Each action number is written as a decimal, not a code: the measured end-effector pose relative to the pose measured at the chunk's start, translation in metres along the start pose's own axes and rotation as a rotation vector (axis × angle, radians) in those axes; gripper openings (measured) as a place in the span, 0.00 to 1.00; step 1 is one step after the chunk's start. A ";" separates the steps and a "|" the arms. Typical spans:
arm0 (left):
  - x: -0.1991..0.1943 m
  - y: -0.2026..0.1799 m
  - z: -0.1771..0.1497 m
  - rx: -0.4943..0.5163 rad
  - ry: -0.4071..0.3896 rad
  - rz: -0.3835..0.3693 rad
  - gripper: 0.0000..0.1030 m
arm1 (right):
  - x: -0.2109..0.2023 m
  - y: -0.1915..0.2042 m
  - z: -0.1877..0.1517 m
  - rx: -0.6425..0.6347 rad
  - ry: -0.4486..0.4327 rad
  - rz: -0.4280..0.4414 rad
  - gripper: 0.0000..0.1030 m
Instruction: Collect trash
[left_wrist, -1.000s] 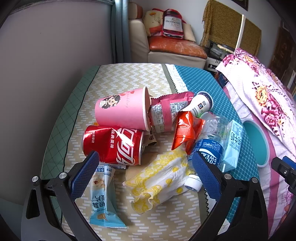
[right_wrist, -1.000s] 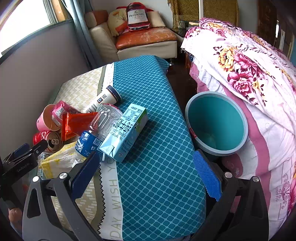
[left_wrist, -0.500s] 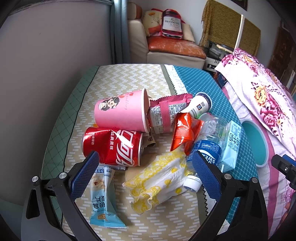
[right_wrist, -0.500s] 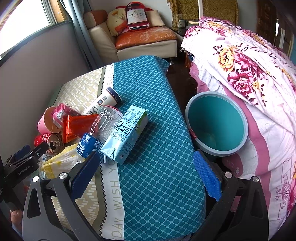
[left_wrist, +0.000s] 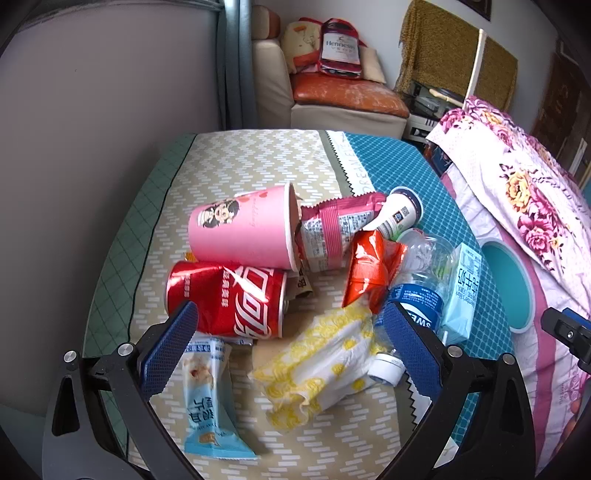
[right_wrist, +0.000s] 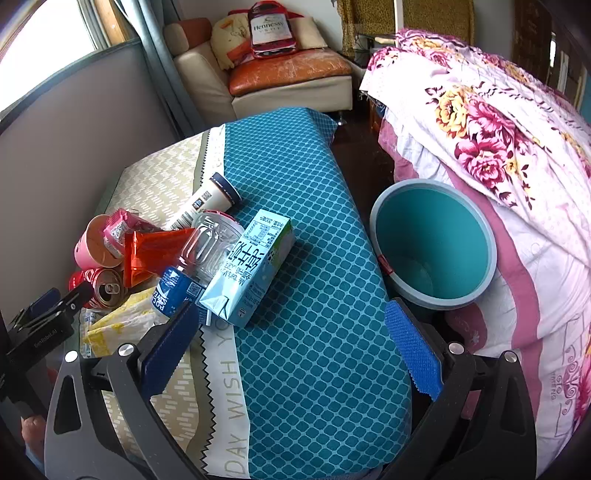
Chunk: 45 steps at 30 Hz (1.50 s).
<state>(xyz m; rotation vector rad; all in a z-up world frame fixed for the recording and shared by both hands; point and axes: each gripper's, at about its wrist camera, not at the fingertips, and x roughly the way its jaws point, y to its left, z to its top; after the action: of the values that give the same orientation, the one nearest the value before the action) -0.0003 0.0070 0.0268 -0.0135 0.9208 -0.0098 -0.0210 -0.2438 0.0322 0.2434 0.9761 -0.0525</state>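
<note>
A trash pile lies on the table: a pink paper cup (left_wrist: 240, 232), a dented red cola can (left_wrist: 229, 295), a yellow-white wrapper (left_wrist: 317, 365), a light blue snack packet (left_wrist: 207, 398), an orange wrapper (left_wrist: 369, 269), a clear bottle with a blue label (right_wrist: 195, 266) and a light blue milk carton (right_wrist: 251, 269). A teal bin (right_wrist: 436, 254) stands beside the table on the right. My left gripper (left_wrist: 288, 350) is open and empty, just above the can and yellow wrapper. My right gripper (right_wrist: 291, 347) is open and empty, over the blue cloth near the carton.
A flowered pink bedspread (right_wrist: 498, 147) lies right of the bin. A sofa with an orange cushion (right_wrist: 288, 70) stands behind the table. A grey wall (left_wrist: 92, 110) runs along the table's left side.
Both grippers have shifted slightly; the trash sits a little further from the left camera. Nothing was taken hold of.
</note>
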 end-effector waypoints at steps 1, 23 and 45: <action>0.000 0.000 0.001 0.001 0.000 0.000 0.97 | 0.001 -0.001 0.000 0.002 0.001 0.000 0.94; 0.034 0.001 0.012 0.029 0.060 -0.068 0.97 | 0.028 -0.003 0.019 0.009 0.059 0.011 0.94; 0.048 0.015 0.014 0.068 0.056 -0.056 0.97 | 0.123 0.028 0.037 0.056 0.254 0.190 0.55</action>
<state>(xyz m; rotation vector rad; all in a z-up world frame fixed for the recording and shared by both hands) 0.0398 0.0210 -0.0030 0.0245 0.9757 -0.0941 0.0822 -0.2171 -0.0441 0.4007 1.2003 0.1276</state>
